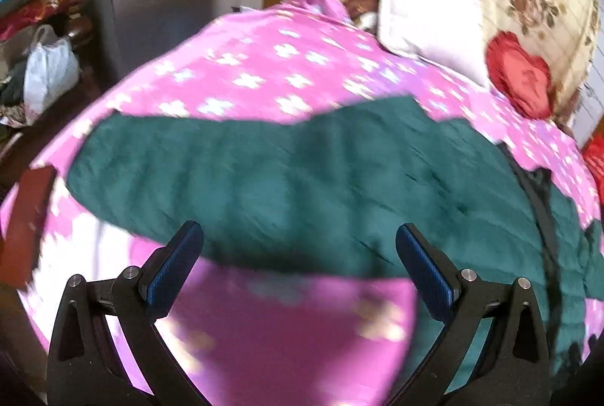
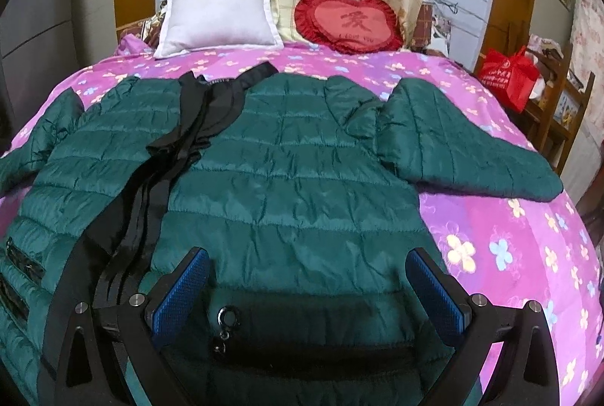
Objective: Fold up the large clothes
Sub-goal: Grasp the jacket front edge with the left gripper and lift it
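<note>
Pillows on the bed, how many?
2: a white pillow at the head on the left, and a red heart-shaped pillow to its right. More could be hidden behind them.

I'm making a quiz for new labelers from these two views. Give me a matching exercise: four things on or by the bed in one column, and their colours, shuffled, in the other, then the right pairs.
Things:
1. jacket
2. rectangular pillow
3. heart cushion
4. bedsheet

Colours:
A. pink with small flowers
B. dark green with a black zip strip
C. white
D. red

Pairs: 1-B, 2-C, 3-D, 4-A.

The jacket lies spread flat on the bedsheet; the pillow and cushion sit at the head of the bed.
</note>
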The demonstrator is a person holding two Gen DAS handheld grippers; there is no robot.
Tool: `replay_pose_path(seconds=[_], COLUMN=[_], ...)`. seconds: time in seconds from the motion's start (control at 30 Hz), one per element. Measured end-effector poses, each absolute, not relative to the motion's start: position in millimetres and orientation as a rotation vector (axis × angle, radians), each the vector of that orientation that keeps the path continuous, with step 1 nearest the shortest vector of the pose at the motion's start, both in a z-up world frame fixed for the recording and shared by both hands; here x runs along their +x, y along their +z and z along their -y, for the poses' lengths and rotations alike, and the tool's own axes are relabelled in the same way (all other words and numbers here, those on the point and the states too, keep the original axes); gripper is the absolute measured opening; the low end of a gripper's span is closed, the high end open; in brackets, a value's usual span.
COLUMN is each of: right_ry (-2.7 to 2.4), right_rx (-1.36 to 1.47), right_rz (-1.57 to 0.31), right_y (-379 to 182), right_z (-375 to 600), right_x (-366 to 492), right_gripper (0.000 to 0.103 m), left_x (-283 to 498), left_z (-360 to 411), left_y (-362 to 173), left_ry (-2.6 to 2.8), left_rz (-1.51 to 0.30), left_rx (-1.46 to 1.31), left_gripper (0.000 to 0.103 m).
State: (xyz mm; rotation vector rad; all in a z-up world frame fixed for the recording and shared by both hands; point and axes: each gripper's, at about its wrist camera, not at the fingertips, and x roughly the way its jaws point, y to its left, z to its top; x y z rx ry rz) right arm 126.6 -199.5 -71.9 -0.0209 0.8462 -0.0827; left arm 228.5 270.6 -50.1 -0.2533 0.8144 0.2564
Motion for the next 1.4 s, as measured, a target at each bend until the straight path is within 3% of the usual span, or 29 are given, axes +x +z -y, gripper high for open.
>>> replay_pose_path(seconds=[0.13,0.3,0.5,0.77,1.03,1.2,1.4], right_ry=[-0.084,-0.093,-0.092,-0.094,-0.097,-0.098,-0.096], right_rx=[-0.039,-0.075,-0.077,-0.081,-0.090,-0.092,-0.092], right_rz=[-0.860,-0.879,-0.887,-0.897,-0.902,-0.909,-0.913], right_y=[-75,-79,-82,-84,-85,-87,-87], right_z=[196,190,189,188,187,187,188], right_x=[129,132,134,136,136,137,137], right_gripper=[0.103,0.103,0.103,0.103,0.103,0.103,0.103], left_x=[230,223,195,202,203,212,230], left_z=[-329,-419,-484,-480,-503,-515,-510], left_y=[-54,-70,-78,-98,-101,-109,-105], left_ry=[0.249,0.353,0.452,0.395,0.255,0.302,0.341], left_rz=[-0.816,-0.901,-0.879,-0.917,-0.768,-0.759,-0.808], left_rx=[-0.308,-0.428,-0.594,-0.620,-0.837,-0.927,-0.888], left_gripper=[0.097,0.069,0.069,0.070,0.069,0.032,0.017])
